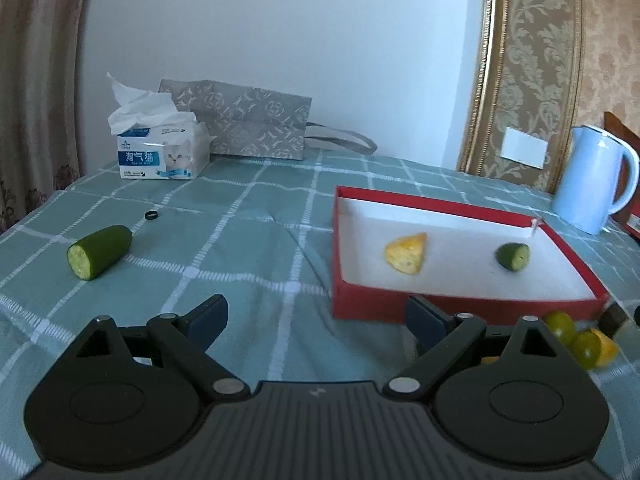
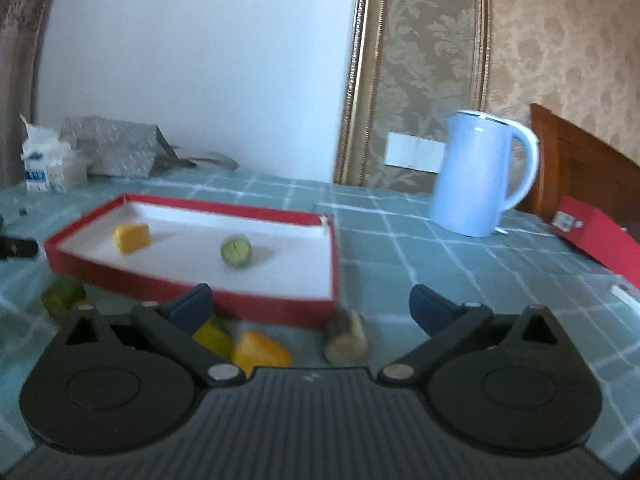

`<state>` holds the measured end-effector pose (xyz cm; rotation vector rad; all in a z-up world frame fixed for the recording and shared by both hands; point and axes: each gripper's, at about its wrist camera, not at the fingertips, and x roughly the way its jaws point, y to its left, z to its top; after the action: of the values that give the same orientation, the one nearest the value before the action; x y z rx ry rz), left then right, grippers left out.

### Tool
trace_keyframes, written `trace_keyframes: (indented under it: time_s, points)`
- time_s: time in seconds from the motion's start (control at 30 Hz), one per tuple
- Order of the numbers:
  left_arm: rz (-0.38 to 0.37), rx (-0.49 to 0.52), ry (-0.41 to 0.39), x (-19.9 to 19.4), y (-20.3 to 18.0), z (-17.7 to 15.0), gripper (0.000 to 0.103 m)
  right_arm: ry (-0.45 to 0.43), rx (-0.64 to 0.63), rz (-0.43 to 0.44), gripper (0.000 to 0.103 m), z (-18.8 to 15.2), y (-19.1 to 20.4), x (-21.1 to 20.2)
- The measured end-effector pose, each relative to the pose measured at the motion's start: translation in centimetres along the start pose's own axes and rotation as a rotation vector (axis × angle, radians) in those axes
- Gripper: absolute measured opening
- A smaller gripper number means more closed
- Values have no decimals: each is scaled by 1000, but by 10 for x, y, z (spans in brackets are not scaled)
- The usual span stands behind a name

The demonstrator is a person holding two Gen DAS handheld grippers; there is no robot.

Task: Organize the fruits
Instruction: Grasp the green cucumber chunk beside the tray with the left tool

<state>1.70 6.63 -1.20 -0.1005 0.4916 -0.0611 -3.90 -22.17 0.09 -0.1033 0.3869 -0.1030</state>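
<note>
A red box with a white inside (image 1: 460,304) (image 2: 192,286) lies on the checked green cloth. In it are a yellow fruit piece (image 1: 406,258) (image 2: 131,237) and a green cucumber end (image 1: 513,256) (image 2: 236,251). A cucumber half (image 1: 100,251) lies on the cloth at the left. More green and yellow pieces (image 1: 576,338) (image 2: 260,350) and a pale brownish piece (image 2: 346,338) lie in front of the box. My left gripper (image 1: 316,320) is open and empty above the cloth. My right gripper (image 2: 310,306) is open and empty, over the box's near edge.
A light blue kettle (image 1: 592,182) (image 2: 484,176) stands to the right of the box. A tissue pack (image 1: 160,148) and a grey patterned bag (image 1: 248,124) sit at the back left. A small black ring (image 1: 151,215) lies on the cloth. A second red box (image 2: 600,236) lies at the right edge.
</note>
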Motion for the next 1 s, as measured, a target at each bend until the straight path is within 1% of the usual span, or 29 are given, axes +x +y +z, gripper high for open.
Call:
trace_keyframes:
  time_s: [0.1,0.23,0.33,0.53,0.63,0.67,0.73,0.8,0.87,0.93,1.0]
  points:
    - [-11,14,17,-5,-7,-9,96,20,31,16,103,-11,-4,0]
    - [-3,67,24,-9,-19,-16,96,53,108,34,103,-21,-14,4]
    - [1,104,9,-11,-28,-16,96,60,151,48,103,-26,-19,4]
    - [-11,235,-9,-11,-46,-15,97,39,201,88,103,-29,-27,3]
    - [-30,254,-8,-11,-51,-15,97,44,223,93,103,-30,-30,4]
    - [-33,248,1,-10,-52,-14,97,50,232,94,103,-30,-31,5]
    - [-26,201,38,-5,-52,-12,97,55,251,95,103,-31,-34,5]
    - [-56,140,70,-1,-50,-9,97,56,271,97,103,-31,-37,6]
    - [-61,79,101,4,-50,-6,97,58,286,98,103,-32,-39,7]
    - [-61,48,108,7,-51,-5,97,62,297,101,103,-32,-41,8]
    - [-41,47,114,11,-54,-4,96,63,305,107,103,-33,-42,9]
